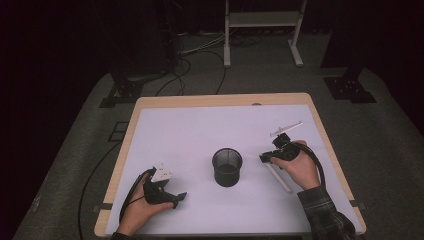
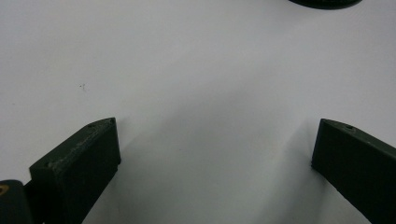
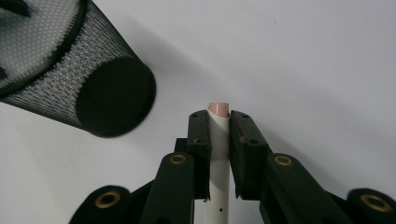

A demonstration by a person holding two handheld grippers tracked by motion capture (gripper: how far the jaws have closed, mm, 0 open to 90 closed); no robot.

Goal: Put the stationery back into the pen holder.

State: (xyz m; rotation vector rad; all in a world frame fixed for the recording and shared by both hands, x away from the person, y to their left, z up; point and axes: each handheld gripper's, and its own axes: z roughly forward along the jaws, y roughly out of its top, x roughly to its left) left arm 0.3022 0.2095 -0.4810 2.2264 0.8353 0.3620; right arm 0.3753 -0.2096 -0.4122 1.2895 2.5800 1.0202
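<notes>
You're pinching the pen (image 3: pixel 218 154) w/ your right gripper (image 3: pixel 219 122), jaws clamping its barrel, just right of the mesh cup (image 1: pixel 227 167); your left gripper (image 2: pixel 212 154) is sitting low over the table (image 1: pixel 200 130), jaws spread wide, nothing btwn them.

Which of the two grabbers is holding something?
The right gripper, beside the black mesh cup. Its jaws are shut on a white stick with a pinkish tip. The left gripper has its jaws wide apart over the bare white table.
</notes>
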